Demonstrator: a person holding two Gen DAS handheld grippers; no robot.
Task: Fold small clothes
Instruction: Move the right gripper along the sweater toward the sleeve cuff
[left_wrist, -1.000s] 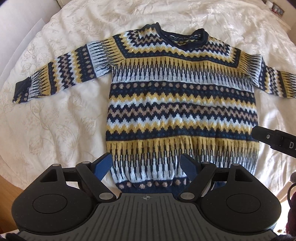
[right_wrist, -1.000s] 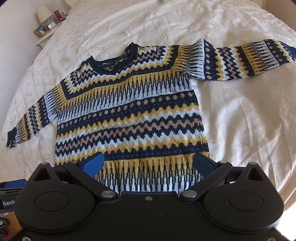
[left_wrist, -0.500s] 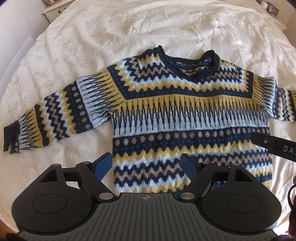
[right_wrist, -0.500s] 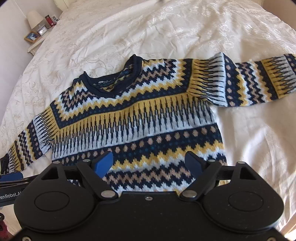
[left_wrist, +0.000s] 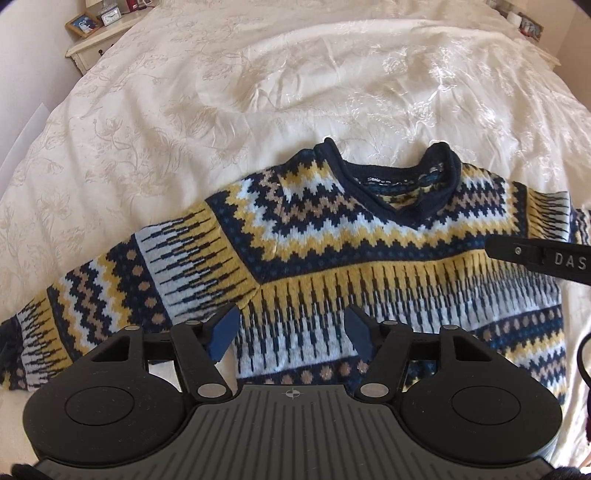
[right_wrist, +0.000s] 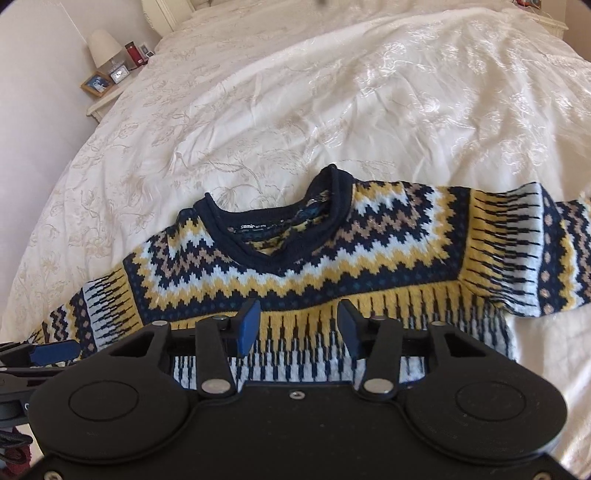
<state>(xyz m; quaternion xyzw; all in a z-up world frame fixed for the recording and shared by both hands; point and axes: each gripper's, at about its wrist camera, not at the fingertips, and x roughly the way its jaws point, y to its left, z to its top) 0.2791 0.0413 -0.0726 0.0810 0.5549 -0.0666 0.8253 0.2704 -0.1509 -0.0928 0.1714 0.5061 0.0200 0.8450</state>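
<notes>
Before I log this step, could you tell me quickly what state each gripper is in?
Left gripper: open, holding nothing, above the sweater.
Right gripper: open, holding nothing, above the sweater's chest.

A cream bedspread with a pale embroidered floral pattern (left_wrist: 280, 74) covers the bed, creased in soft folds. At the far left stands a cream-painted bedside table (right_wrist: 105, 103). On it are a white-shaded lamp (right_wrist: 104, 48), a red cylindrical container (right_wrist: 133, 55), a wooden-framed photo (right_wrist: 96, 84) and what looks like a small clock (right_wrist: 119, 75).
</notes>
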